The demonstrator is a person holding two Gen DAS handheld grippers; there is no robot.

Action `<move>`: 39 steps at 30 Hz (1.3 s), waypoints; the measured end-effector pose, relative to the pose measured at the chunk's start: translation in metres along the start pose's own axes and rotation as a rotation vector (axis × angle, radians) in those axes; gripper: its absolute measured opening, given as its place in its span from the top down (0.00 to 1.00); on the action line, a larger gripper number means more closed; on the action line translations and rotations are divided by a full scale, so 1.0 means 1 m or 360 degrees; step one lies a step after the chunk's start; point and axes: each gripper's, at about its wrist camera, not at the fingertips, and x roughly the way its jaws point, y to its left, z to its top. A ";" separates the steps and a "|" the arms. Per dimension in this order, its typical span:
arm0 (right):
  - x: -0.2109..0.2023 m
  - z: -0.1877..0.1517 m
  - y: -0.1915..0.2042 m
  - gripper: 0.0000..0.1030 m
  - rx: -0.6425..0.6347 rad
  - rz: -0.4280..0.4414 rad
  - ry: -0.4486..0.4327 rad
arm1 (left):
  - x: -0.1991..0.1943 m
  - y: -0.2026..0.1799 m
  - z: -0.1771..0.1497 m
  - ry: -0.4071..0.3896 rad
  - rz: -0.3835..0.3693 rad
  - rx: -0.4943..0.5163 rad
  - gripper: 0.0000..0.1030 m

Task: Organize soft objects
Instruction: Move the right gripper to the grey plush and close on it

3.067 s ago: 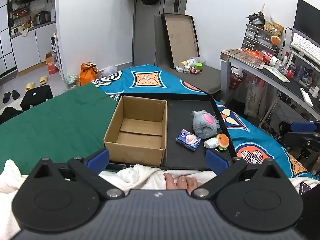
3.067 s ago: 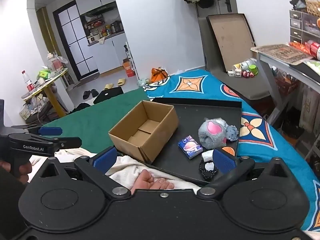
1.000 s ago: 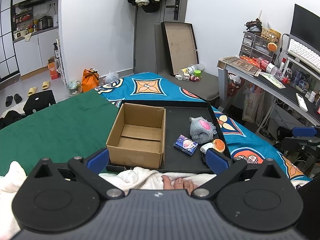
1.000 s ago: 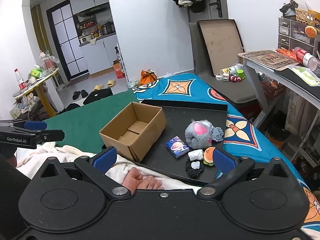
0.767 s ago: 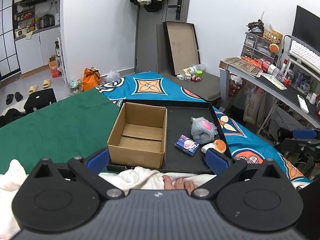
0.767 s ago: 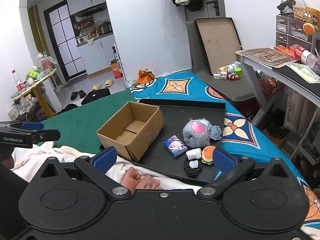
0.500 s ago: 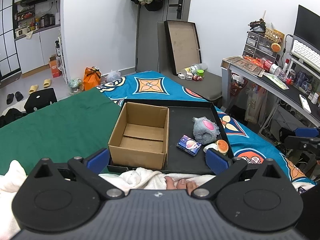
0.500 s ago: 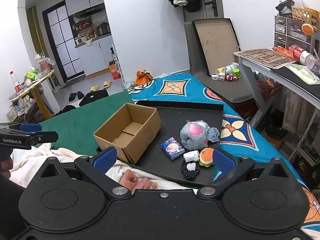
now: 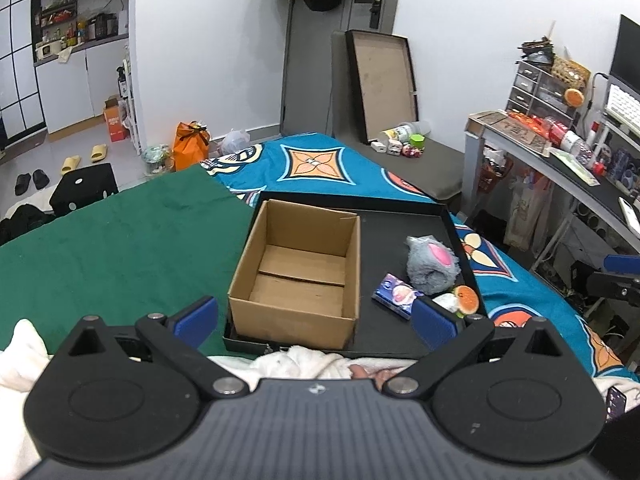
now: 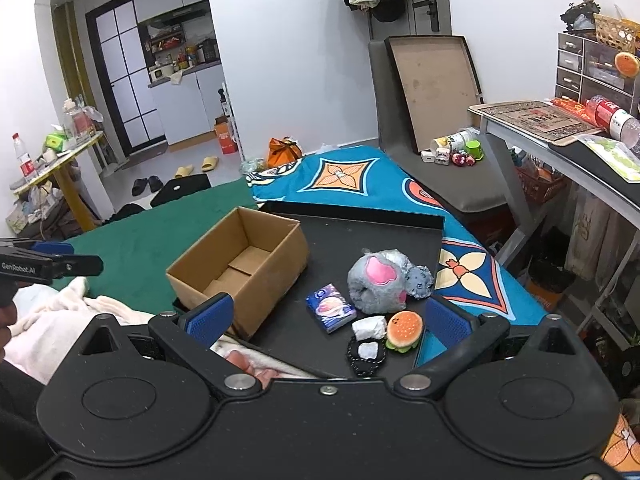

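Observation:
An empty cardboard box (image 9: 296, 268) (image 10: 240, 268) stands on the left of a black tray (image 9: 400, 232) (image 10: 360, 236) on the bed. Right of it lie a grey plush with a pink patch (image 9: 430, 264) (image 10: 380, 280), a small blue packet (image 9: 396, 290) (image 10: 331, 307), a burger toy (image 9: 466, 300) (image 10: 404, 330), a white lump (image 10: 368, 327) and a black round item (image 10: 366, 354). My left gripper (image 9: 314, 320) is open and empty, held back from the tray's near edge. My right gripper (image 10: 326, 318) is open and empty, above the tray's near right corner.
A white blanket (image 9: 304, 360) and bare toes (image 10: 244, 362) lie just before the tray. A green cloth (image 9: 112, 240) covers the bed to the left. A desk (image 10: 560, 136) with clutter stands right. A framed board (image 9: 384, 84) leans on the far wall.
Both grippers drifted slightly; in the right wrist view the tray and toys have slid left and a little nearer. Nothing was grasped and the jaws stayed open.

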 end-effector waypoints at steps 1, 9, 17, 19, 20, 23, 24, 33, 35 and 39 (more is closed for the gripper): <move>0.003 0.001 -0.002 0.00 -0.0001 0.0003 0.0005 | 0.003 0.003 0.001 0.0006 0.0003 -0.0010 0.01; 0.034 0.006 -0.014 0.00 0.0000 0.0040 0.0034 | 0.035 0.026 0.010 0.0063 0.0041 -0.0080 0.01; 0.064 0.008 -0.023 0.01 0.0017 0.0022 0.0074 | 0.064 0.041 0.013 0.0109 0.0085 -0.0083 0.01; 0.071 0.007 -0.026 0.01 0.0026 0.0006 0.0079 | 0.073 0.044 0.014 0.0125 0.0088 -0.0092 0.01; 0.075 0.007 -0.028 0.01 0.0039 0.0001 0.0079 | 0.077 0.046 0.015 0.0130 0.0091 -0.0093 0.01; 0.087 0.008 -0.033 0.03 0.0069 -0.0006 0.0089 | 0.089 0.052 0.017 0.0141 0.0105 -0.0100 0.01; 0.092 0.008 -0.035 0.03 0.0074 -0.0010 0.0095 | 0.093 0.055 0.018 0.0147 0.0107 -0.0105 0.02; 0.144 0.011 -0.044 0.07 0.0061 -0.0044 0.0189 | 0.132 0.076 0.015 0.0217 0.0140 -0.0178 0.03; 0.158 0.012 -0.047 0.09 0.0065 -0.0053 0.0235 | 0.139 0.078 0.015 0.0225 0.0137 -0.0176 0.03; 0.181 0.011 -0.051 0.09 0.0062 -0.0075 0.0288 | 0.157 0.080 0.016 0.0242 0.0145 -0.0172 0.07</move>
